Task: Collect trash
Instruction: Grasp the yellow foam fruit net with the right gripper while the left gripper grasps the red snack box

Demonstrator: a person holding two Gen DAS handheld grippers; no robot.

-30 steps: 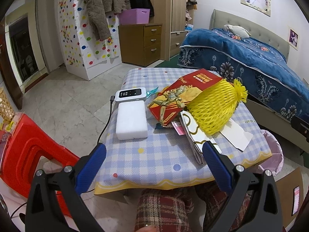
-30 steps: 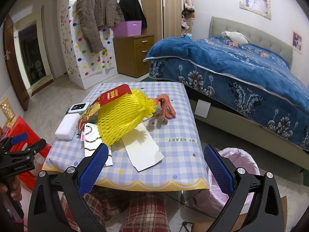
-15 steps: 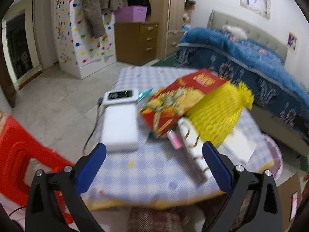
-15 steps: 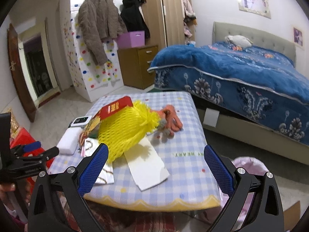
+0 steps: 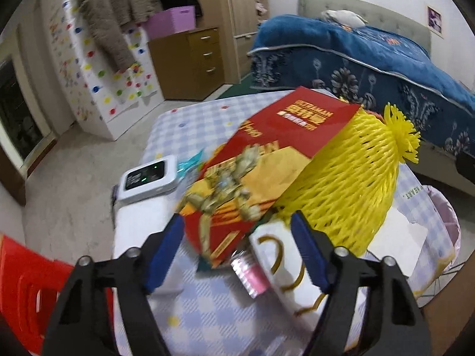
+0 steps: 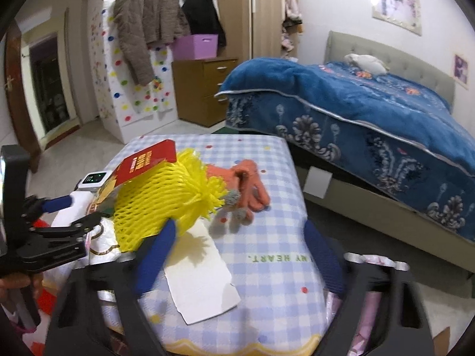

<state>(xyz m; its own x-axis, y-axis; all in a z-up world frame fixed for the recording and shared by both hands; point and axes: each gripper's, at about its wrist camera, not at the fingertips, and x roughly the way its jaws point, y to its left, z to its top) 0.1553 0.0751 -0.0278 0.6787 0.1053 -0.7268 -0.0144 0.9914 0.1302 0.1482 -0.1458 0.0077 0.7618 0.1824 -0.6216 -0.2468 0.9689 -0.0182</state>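
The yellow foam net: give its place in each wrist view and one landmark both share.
Left wrist: the yellow foam net lies right of centre, under the red box's right edge, its frayed tuft pointing up and right.
Right wrist: the net lies left of centre, with the orange gloves just right of its tuft.
Shared landmark: the red box, resting on the net in both views.

The left gripper [image 5: 237, 231] now sits lower and closer to the table [image 5: 190, 124] than a second ago, and its jaws are closing around the near corner of the red box [image 5: 267, 160] without visibly pressing it. The right gripper [image 6: 240, 234] is also closer; its jaws are closing above the white paper [image 6: 199, 273], the left pad beside the yellow foam net [image 6: 160, 195].
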